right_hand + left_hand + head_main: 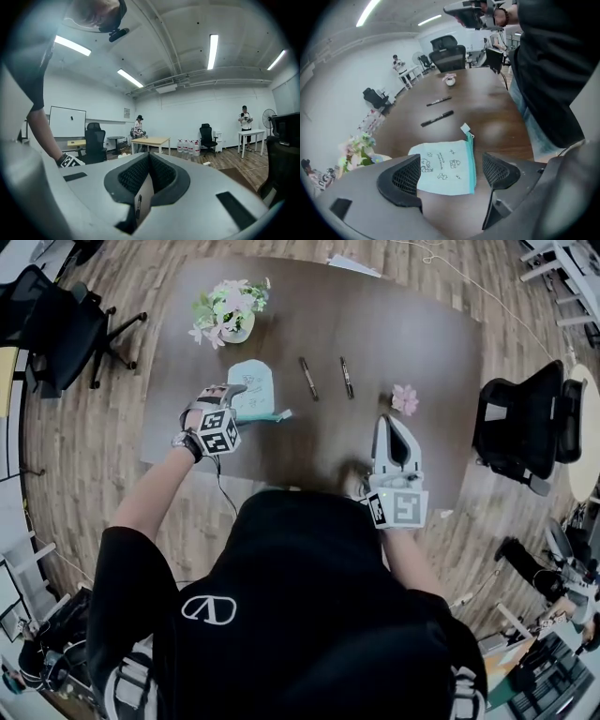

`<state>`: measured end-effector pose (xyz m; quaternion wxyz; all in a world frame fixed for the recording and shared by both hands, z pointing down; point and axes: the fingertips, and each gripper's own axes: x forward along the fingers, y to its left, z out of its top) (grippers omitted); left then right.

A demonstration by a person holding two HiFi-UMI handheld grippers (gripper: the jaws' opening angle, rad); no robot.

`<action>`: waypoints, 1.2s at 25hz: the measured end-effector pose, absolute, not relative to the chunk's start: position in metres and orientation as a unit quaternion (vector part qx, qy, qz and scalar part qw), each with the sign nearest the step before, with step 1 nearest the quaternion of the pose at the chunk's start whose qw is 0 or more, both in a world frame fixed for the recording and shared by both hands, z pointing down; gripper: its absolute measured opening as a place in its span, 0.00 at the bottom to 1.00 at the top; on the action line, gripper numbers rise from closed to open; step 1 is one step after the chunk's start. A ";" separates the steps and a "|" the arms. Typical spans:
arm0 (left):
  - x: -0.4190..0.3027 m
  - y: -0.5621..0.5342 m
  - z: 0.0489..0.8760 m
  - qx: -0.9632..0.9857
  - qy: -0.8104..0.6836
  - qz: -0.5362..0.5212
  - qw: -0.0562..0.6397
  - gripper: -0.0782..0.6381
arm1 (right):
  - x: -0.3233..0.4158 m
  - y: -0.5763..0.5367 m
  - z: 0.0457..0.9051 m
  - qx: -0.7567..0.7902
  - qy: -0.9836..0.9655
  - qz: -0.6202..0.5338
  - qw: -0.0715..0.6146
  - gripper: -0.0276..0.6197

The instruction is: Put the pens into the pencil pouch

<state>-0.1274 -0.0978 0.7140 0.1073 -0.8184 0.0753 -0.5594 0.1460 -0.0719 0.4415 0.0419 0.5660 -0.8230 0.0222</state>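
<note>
A light blue pencil pouch (pixel 253 388) with a teal zip lies flat on the dark wooden table (pixel 422 343). In the left gripper view the pouch (pixel 443 176) lies between the two black pads, not touched, its zip pull (pixel 465 129) pointing away. My left gripper (pixel 231 396) hangs over the pouch's near edge, tilted down, open and empty. Two black pens (pixel 307 378) (pixel 346 377) lie side by side right of the pouch, apart from both grippers. My right gripper (pixel 390 426) is held level near the table's front, shut with nothing between its pads (pixel 136 173).
A pot of flowers (pixel 228 313) stands behind the pouch at the left. A small pink flower (pixel 405 399) sits right of the pens, just ahead of my right gripper. Office chairs (pixel 525 423) (pixel 56 324) stand at both sides of the table.
</note>
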 end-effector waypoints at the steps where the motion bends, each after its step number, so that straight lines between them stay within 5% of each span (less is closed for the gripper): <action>1: -0.129 -0.096 0.724 -0.815 0.070 -0.566 0.102 0.65 | 0.146 -0.072 0.442 0.566 -0.823 0.022 0.044 0.04; 11: -0.135 -0.088 0.789 -0.797 0.033 -0.601 0.054 0.62 | 0.142 -0.069 0.454 0.564 -0.823 0.028 0.061 0.04; 16: -0.137 -0.086 0.802 -0.787 0.021 -0.615 0.046 0.52 | 0.144 -0.068 0.454 0.567 -0.821 0.029 0.064 0.04; 24: -0.137 -0.085 0.805 -0.778 0.013 -0.627 0.036 0.17 | 0.147 -0.067 0.455 0.573 -0.816 0.032 0.066 0.04; 30: -0.134 -0.085 0.798 -0.785 0.020 -0.619 0.000 0.15 | 0.144 -0.064 0.452 0.573 -0.817 0.029 0.062 0.04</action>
